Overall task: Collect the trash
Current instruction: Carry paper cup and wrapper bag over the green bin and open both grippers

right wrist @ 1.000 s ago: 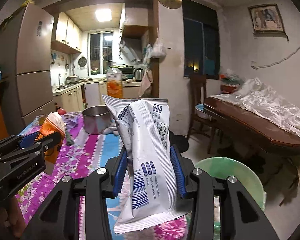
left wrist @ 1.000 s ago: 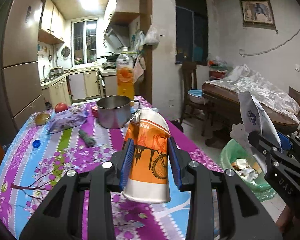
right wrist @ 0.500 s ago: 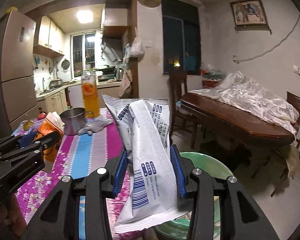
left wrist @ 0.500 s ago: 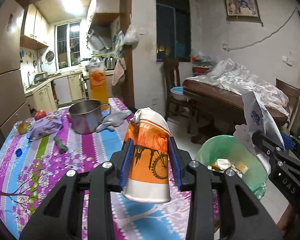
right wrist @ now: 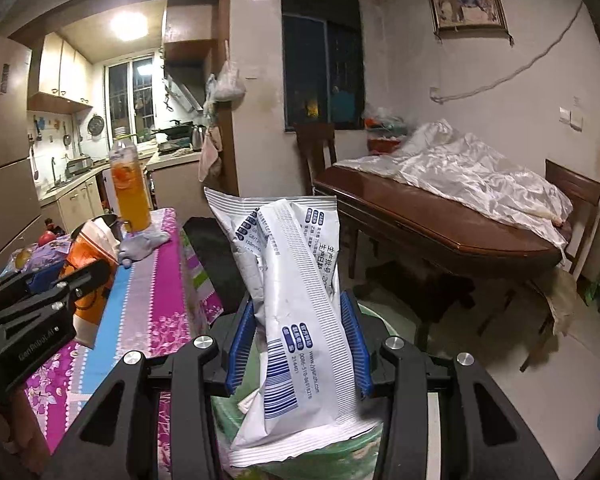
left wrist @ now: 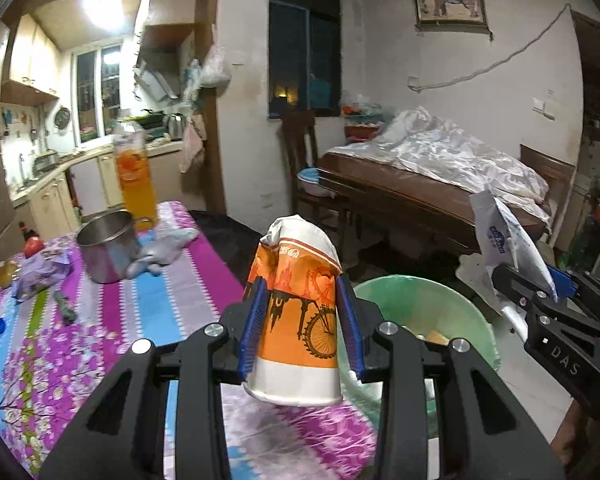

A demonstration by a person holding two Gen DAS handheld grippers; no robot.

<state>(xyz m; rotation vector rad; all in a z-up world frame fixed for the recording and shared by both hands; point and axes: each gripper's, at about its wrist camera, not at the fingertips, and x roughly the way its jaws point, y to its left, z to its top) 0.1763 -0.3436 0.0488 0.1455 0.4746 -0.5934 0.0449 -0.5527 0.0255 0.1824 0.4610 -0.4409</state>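
Note:
My left gripper (left wrist: 302,322) is shut on a crushed orange and white paper cup (left wrist: 296,312), held over the table's right edge beside a green trash bin (left wrist: 428,312) that holds some scraps. My right gripper (right wrist: 296,340) is shut on a white plastic wrapper with blue print (right wrist: 296,300), held directly above the green bin (right wrist: 332,460). The right gripper and wrapper also show in the left wrist view (left wrist: 512,256), at the far side of the bin. The left gripper with the cup shows in the right wrist view (right wrist: 88,280).
The table with a purple flowered cloth (left wrist: 100,340) carries a steel pot (left wrist: 108,246), an orange juice bottle (left wrist: 136,184), a grey rag (left wrist: 164,248), a purple packet (left wrist: 40,272), fruit and a blue cap. A wooden table with white sheeting (right wrist: 440,208) and chairs stand beyond the bin.
Both grippers have swung to the right, away from the table's middle toward the green bin. The right gripper now hangs over the bin; both still hold their items.

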